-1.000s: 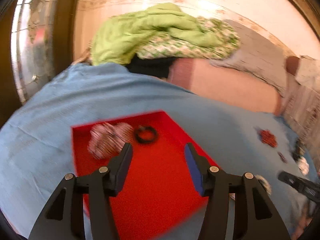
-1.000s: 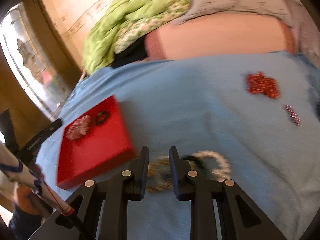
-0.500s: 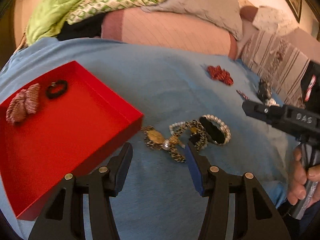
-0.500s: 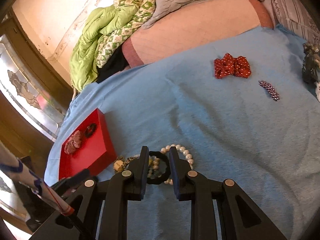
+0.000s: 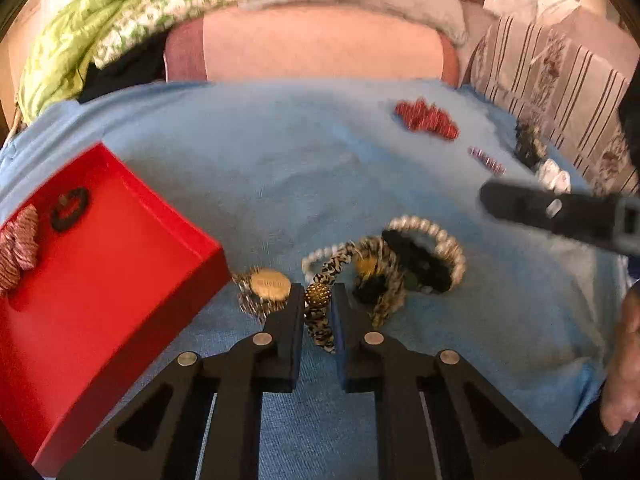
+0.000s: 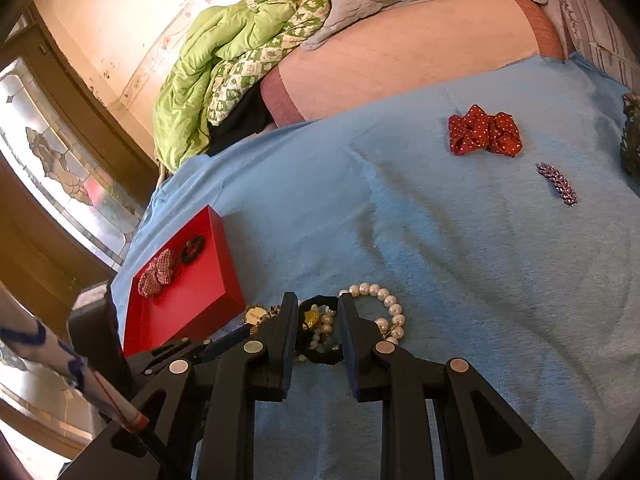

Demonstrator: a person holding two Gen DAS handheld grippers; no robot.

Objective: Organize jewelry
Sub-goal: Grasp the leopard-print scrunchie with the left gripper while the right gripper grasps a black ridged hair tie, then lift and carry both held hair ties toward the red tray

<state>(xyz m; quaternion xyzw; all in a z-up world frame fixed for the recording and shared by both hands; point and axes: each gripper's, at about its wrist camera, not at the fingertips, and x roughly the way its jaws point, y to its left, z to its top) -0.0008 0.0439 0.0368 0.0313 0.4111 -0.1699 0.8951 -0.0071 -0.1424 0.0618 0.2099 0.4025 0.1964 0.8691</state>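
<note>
A tangled pile of jewelry lies on the blue blanket [image 5: 280,160]: a pearl bracelet [image 5: 444,236], a black hair tie [image 5: 416,256], a gold disc pendant [image 5: 270,284] and a leopard-print beaded necklace [image 5: 320,304]. My left gripper [image 5: 318,300] is shut on the leopard-print necklace. My right gripper [image 6: 318,316] hovers over the same pile with its jaws narrowly apart around the black hair tie [image 6: 320,328], next to the pearl bracelet [image 6: 384,308]. A red tray [image 5: 100,280] on the left holds a checked scrunchie [image 5: 18,248] and a black ring [image 5: 70,208].
A red dotted bow [image 6: 484,136] and a purple hair clip [image 6: 556,184] lie far right on the blanket. A dark ornament [image 6: 632,140] sits at the right edge. A pink bolster [image 5: 312,48] and green quilt [image 6: 224,64] lie behind. The right gripper's finger [image 5: 560,212] crosses the left view.
My left gripper swung from over the red tray to the jewelry pile and closed on the leopard-print necklace. My right gripper stayed over the pile, jaws slightly wider.
</note>
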